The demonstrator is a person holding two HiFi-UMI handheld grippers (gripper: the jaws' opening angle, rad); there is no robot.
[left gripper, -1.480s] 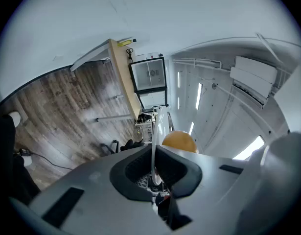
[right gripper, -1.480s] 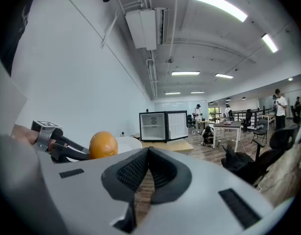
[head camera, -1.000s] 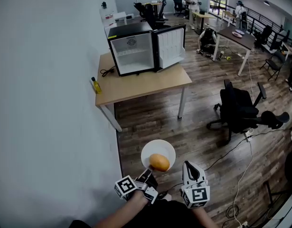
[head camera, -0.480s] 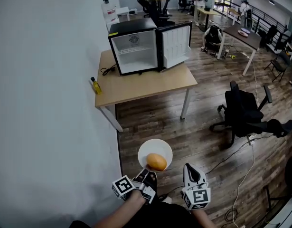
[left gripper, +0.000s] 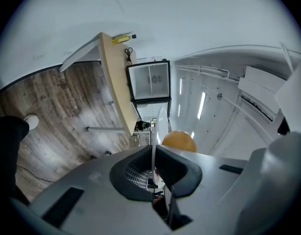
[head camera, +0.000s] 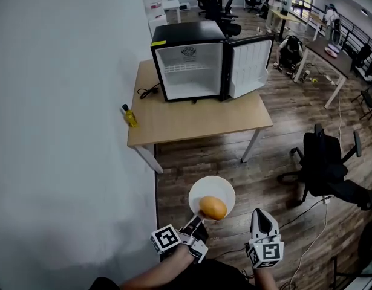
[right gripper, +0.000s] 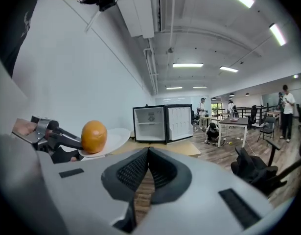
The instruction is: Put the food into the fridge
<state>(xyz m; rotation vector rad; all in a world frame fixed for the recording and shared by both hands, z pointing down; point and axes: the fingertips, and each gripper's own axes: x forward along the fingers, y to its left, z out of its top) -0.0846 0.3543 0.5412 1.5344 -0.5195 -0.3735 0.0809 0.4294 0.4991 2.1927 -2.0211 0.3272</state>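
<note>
The orange (head camera: pixel 213 208) sits on the near half of a white plate (head camera: pixel 224 190), close to the rim you grip. That puts its weight near the hold, so the plate has less pull to tip. Your left gripper (head camera: pixel 196 224) is closed tight on that near rim, the thin edge pinched between its jaws. It points level, so the plate lies flat and the round fruit has no slope to roll down. Your right gripper (head camera: pixel 262 218) rides just beside it, jaws pressed together with nothing between them. I judge it is left free to steady the plate or handle the door. Plate and fruit hang in the air above the wooden floor (head camera: pixel 204 162), well apart from the tabletop (head camera: pixel 198 121) ahead. There the black fridge (head camera: pixel 189 41) stands by the wall with its door (head camera: pixel 251 65) swung wide to the right and its white inside bare, ready to take the plate straight in. A yellow bottle (head camera: pixel 130 116) and a dark cable (head camera: pixel 148 91) lie at the wall side, clear of your approach.
</note>
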